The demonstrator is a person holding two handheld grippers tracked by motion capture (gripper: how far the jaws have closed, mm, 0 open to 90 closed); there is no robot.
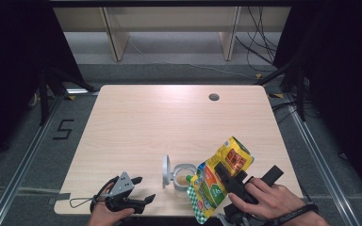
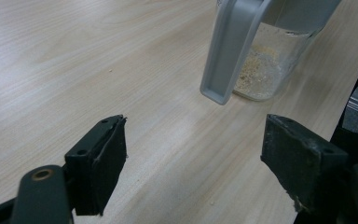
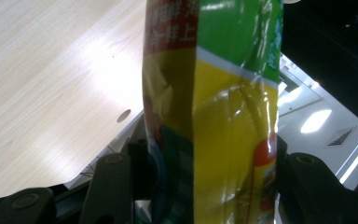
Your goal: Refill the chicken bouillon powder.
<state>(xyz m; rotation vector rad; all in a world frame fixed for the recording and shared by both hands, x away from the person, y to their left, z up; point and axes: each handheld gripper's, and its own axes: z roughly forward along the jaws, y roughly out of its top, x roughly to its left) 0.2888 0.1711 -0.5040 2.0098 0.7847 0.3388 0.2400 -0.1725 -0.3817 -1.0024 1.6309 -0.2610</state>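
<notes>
I have the pouch (image 1: 220,178) clamped between the jaws of my right gripper (image 1: 226,176), tilted so its green spout end hangs low over the jar (image 1: 183,175) near the table's near edge. The jar stands open, its grey lid (image 1: 166,171) flipped up on its left, with a little pale powder in the bottom. My left gripper (image 1: 141,190) rests on the table (image 1: 169,122) to the near left of the jar, jaws spread wide and holding nothing.
</notes>
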